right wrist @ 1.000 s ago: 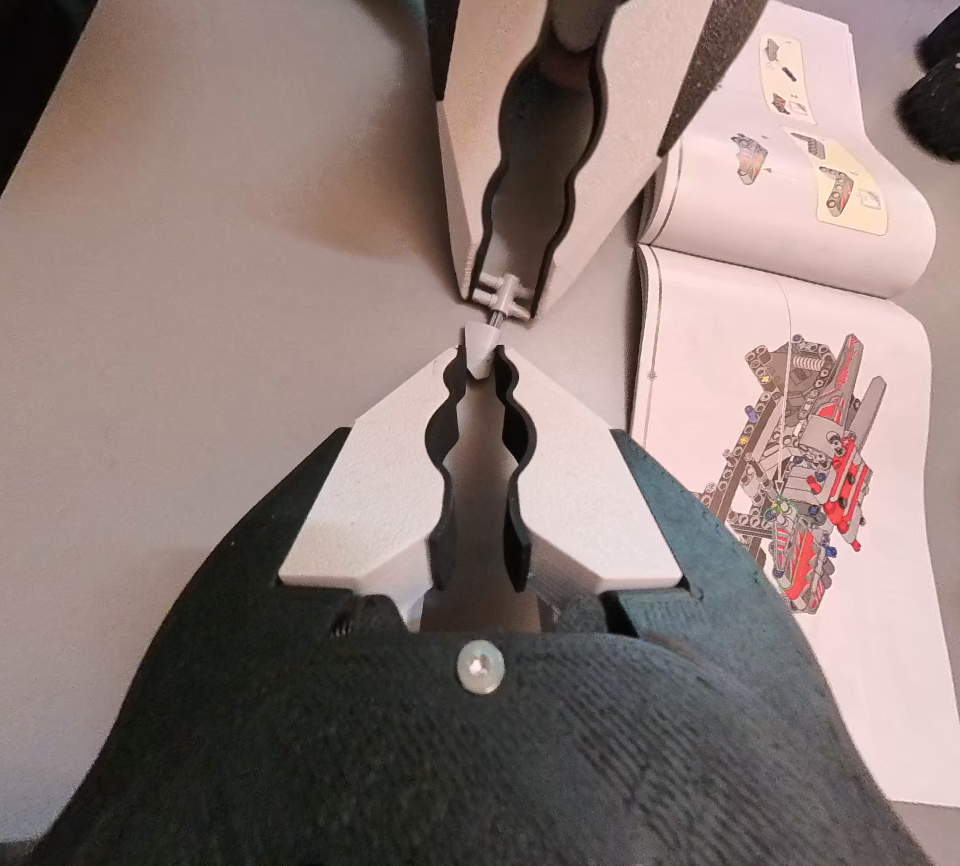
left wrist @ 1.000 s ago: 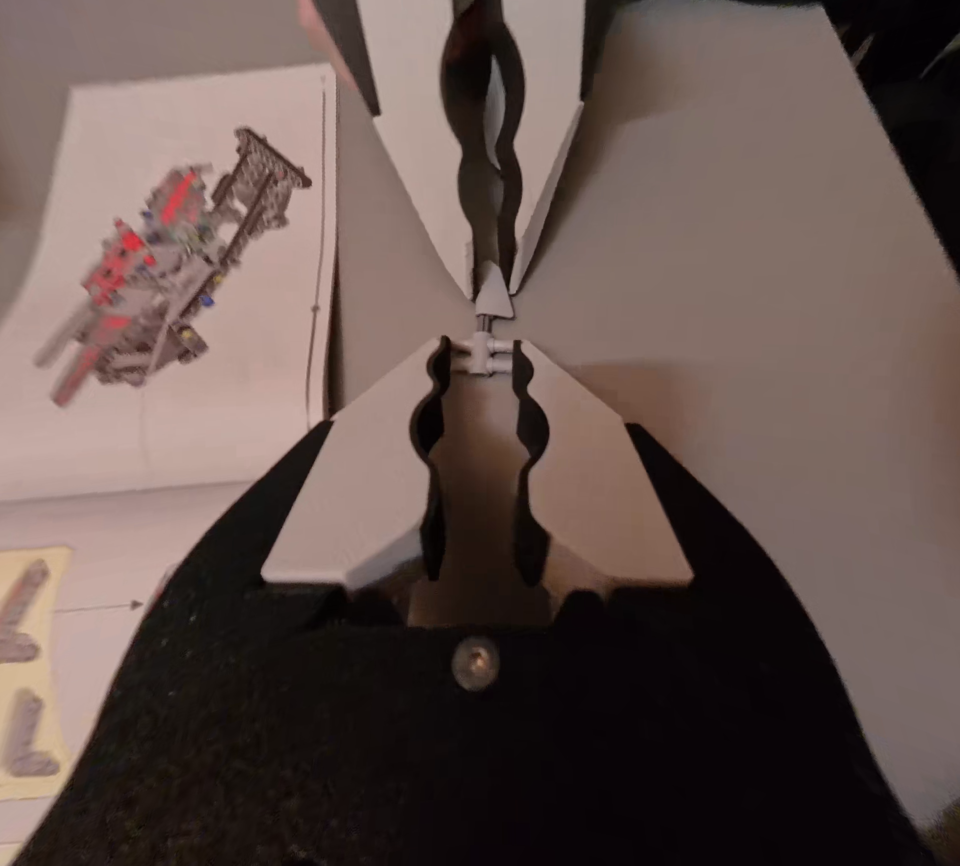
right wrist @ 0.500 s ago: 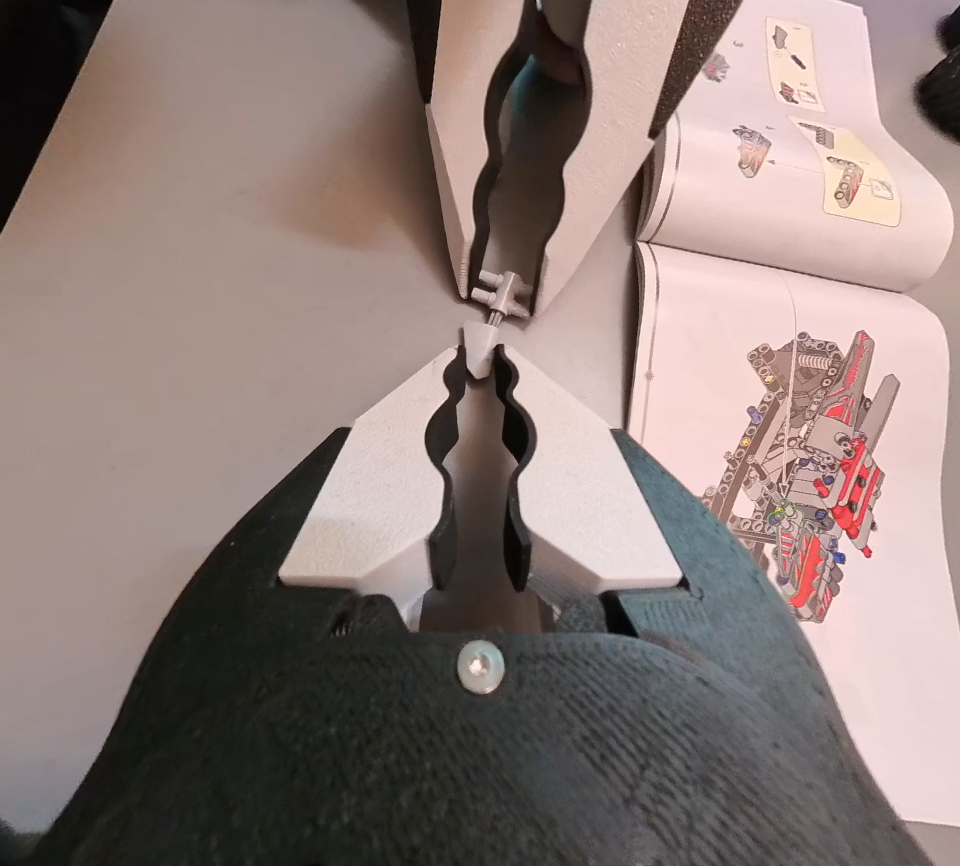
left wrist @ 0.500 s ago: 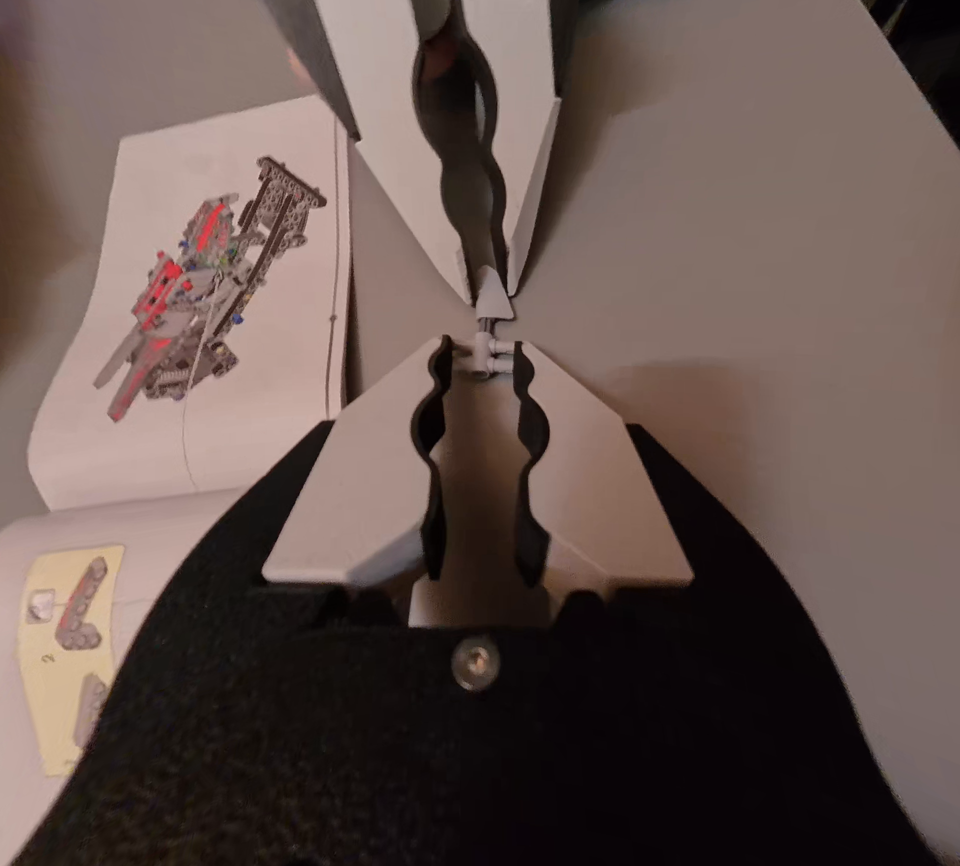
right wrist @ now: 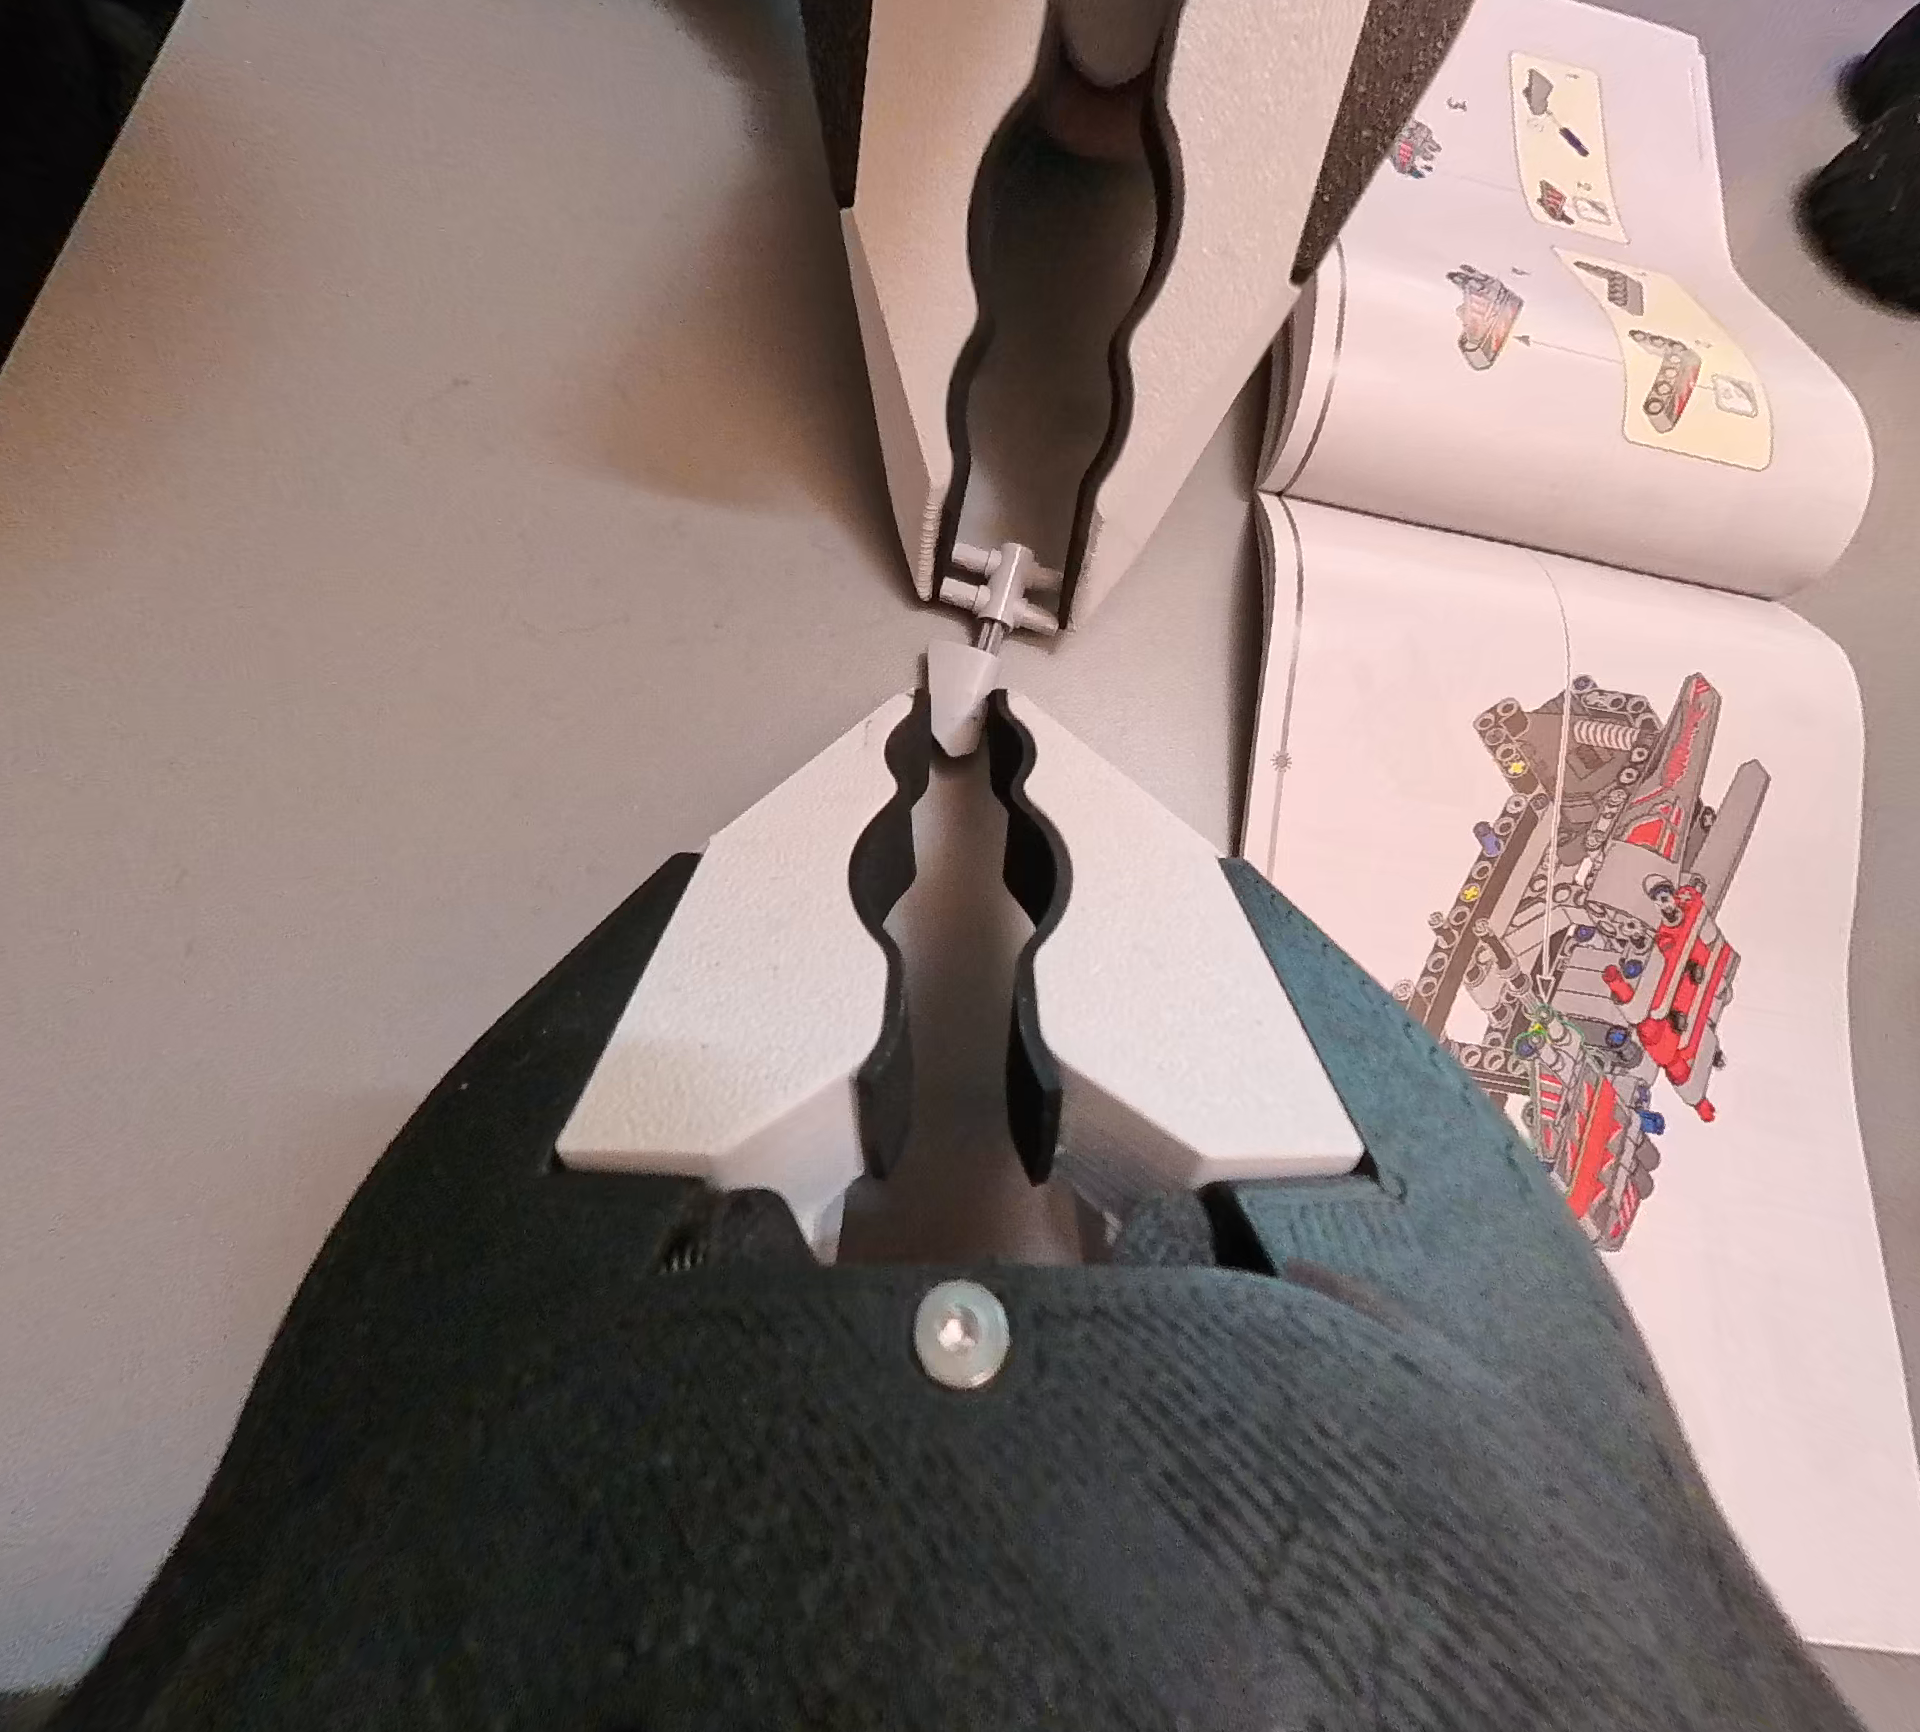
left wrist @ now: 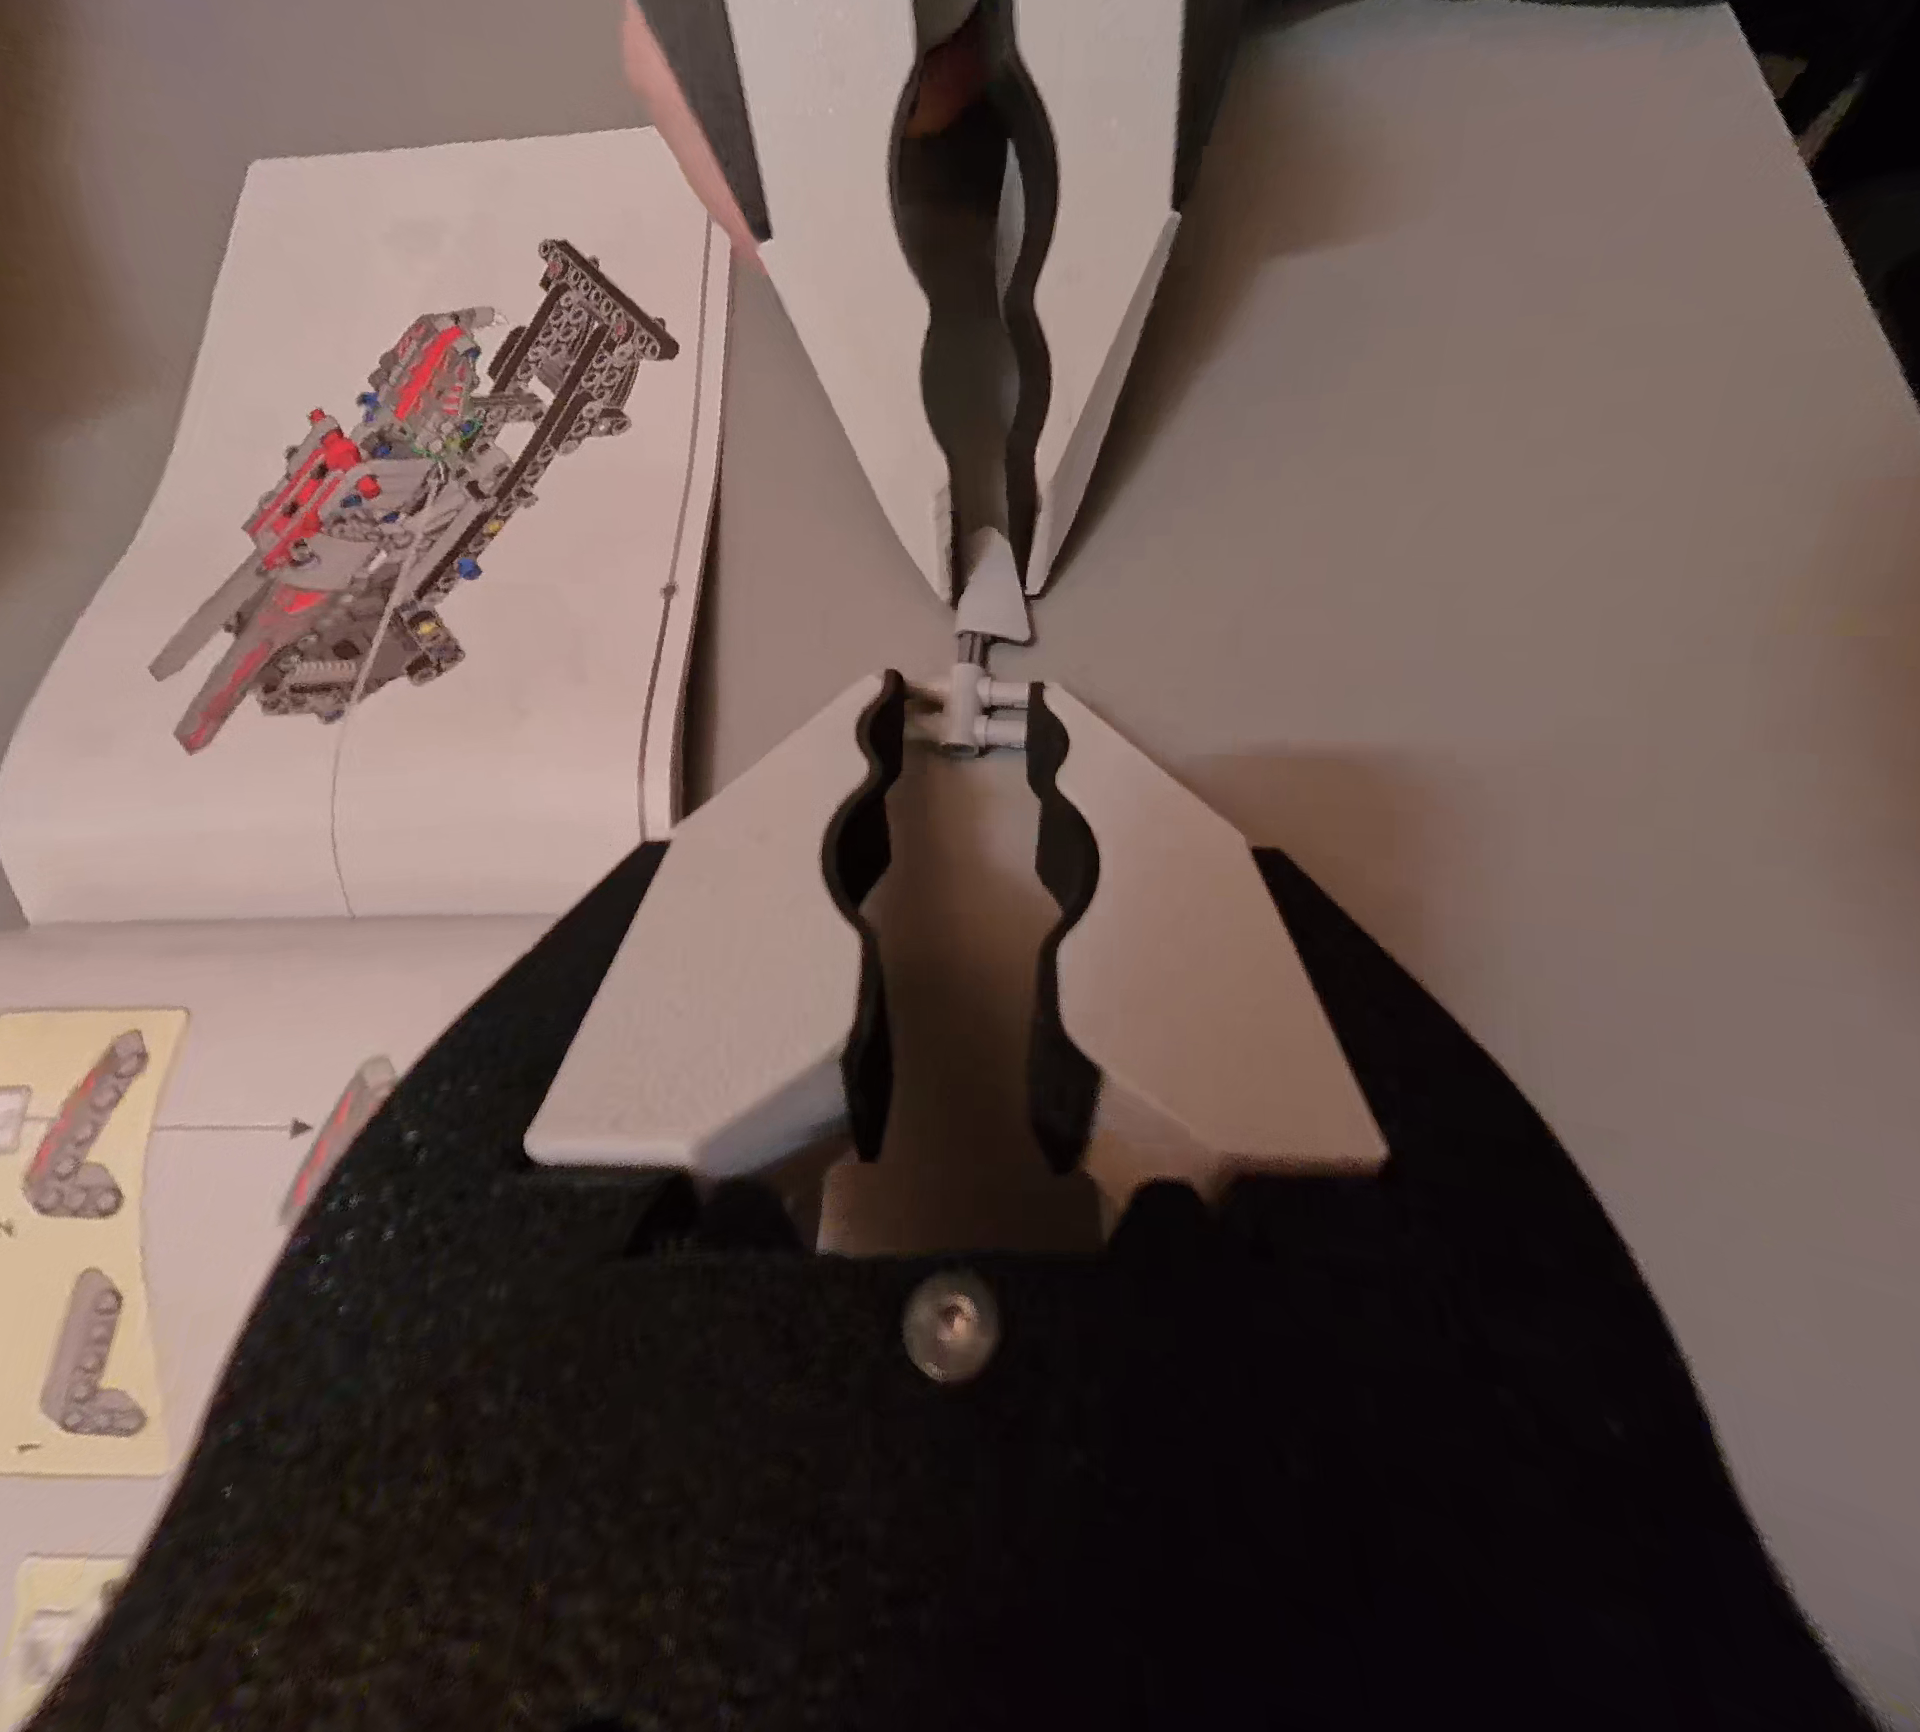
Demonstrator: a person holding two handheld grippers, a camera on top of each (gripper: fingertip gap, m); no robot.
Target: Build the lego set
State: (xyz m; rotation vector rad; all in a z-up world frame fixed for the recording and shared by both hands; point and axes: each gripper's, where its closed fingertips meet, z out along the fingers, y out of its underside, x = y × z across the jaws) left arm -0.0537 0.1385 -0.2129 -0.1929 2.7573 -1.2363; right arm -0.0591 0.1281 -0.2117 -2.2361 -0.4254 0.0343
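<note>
My left gripper [left wrist: 964, 708] is shut on a small light grey connector piece [left wrist: 975, 712] with side pins, held above the grey table. My right gripper [right wrist: 956, 724] is shut on a light grey cone piece [right wrist: 960, 683]. The two grippers face each other tip to tip. A thin axle [right wrist: 989, 627] joins the cone to the connector [right wrist: 1000, 589]. In the left wrist view the cone [left wrist: 993, 600] sits at the tip of the right gripper [left wrist: 987, 562]. In the right wrist view the left gripper [right wrist: 1000, 593] comes in from the top.
An open instruction booklet [right wrist: 1455, 706] with a picture of a grey and red model lies on the grey table [right wrist: 416, 435], right of the grippers in the right wrist view and left [left wrist: 416, 539] in the left wrist view. A dark object [right wrist: 1870, 196] sits at the far right.
Both grippers keep their hold and stay tip to tip. The pair has shifted slightly over the table, so the booklet sits differently in each view.
</note>
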